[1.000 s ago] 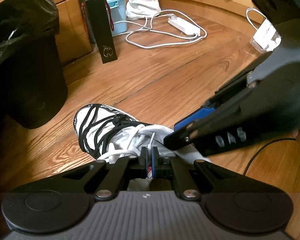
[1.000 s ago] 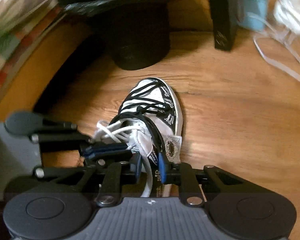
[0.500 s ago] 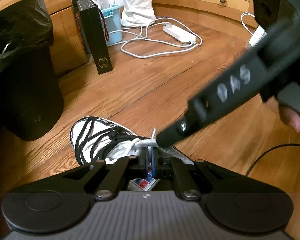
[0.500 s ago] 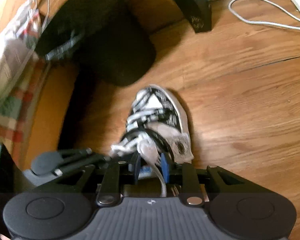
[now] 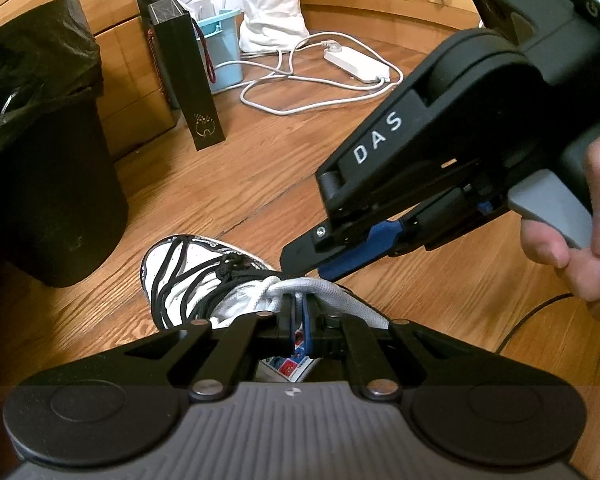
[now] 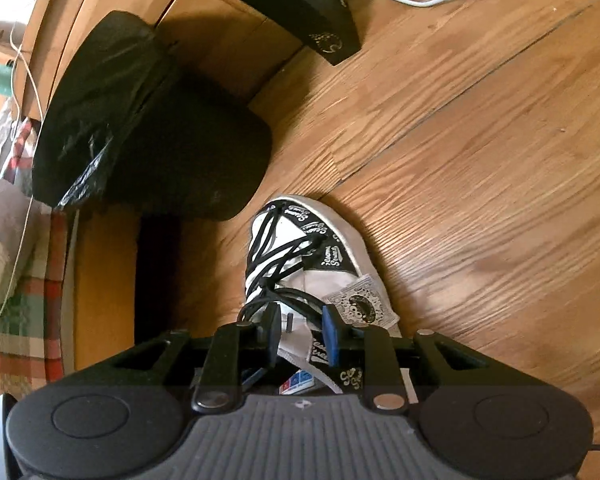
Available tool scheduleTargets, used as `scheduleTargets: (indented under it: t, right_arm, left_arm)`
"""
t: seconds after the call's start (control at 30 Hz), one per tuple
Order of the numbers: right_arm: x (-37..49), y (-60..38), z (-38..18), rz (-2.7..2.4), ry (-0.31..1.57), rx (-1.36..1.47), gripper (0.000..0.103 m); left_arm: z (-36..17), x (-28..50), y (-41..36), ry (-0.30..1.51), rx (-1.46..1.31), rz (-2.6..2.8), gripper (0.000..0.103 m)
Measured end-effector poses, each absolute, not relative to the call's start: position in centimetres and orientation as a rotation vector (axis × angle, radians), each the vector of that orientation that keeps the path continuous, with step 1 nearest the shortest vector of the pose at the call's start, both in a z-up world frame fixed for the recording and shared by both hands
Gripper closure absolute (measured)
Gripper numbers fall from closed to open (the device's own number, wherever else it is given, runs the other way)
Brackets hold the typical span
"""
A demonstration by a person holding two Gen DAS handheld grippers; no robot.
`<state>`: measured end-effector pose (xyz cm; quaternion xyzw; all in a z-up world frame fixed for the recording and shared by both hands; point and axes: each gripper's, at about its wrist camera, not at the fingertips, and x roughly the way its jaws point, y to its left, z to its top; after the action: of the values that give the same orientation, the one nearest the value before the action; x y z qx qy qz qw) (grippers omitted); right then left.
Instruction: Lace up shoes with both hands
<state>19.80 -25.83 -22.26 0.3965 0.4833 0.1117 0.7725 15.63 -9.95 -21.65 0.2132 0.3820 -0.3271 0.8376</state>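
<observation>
On the wood floor (image 5: pixel 228 184), left tongs (image 5: pixel 299 314) still pinch the white lace (image 5: pixel 320 286); right tongs (image 6: pixel 300 330) have opened, lifted.

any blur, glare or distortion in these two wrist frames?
Left wrist: sharp, strong fisheye curving the drawers along the top; sun glare on the floor; the bin is near black. Right wrist: slight smear on the floorboards at right; the shoe is readable; the dark bin casts a deep shadow beside it.
</observation>
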Motion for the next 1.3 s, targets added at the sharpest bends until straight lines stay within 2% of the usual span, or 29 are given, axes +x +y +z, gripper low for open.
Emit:
scheduleTargets:
  t: [0.07, 0.13, 0.27, 0.4, 0.93, 1.0, 1.2, 1.23, 1.3]
  right_arm:
    - [19.9, -25.7, -22.4, 0.234, 1.047, 0.879, 0.085]
    - [20.1, -25.3, -22.4, 0.219, 1.045, 0.864, 0.094]
    - [20.2, -24.6, -22.0, 0.212, 1.038, 0.819, 0.099]
    - [20.2, -24.6, -21.3, 0.206, 1.017, 0.772, 0.099]
    - [20.2, -26.6, -19.4, 0.125, 0.928, 0.749, 0.099]
    - [20.0, -27.5, -19.2, 0.115, 0.895, 0.796, 0.103]
    - [19.3, -31.7, -18.2, 0.042, 0.812, 0.885, 0.102]
    - [19.4, -31.7, -18.2, 0.061, 0.828, 0.888, 0.102]
    - [19.5, -30.9, -18.5, 0.089, 0.869, 0.875, 0.095]
  left_arm:
    - [-21.7, 15.6, -10.0, 0.807, 0.462, -0.689, 0.095]
    - [-21.6, 15.4, -9.9, 0.808, 0.465, -0.689, 0.093]
    - [-21.6, 15.2, -9.6, 0.819, 0.467, -0.676, 0.086]
    - [-21.1, 14.4, -9.3, 0.816, 0.483, -0.661, 0.079]
    - [-21.5, 12.4, -8.5, 0.865, 0.508, -0.594, 0.077]
    - [-21.4, 12.4, -8.6, 0.871, 0.507, -0.586, 0.077]
    - [-21.5, 12.5, -8.6, 0.873, 0.502, -0.575, 0.077]
    - [-21.5, 12.4, -8.7, 0.873, 0.499, -0.573, 0.077]
    - [-21.5, 12.5, -8.5, 0.876, 0.481, -0.569, 0.077]
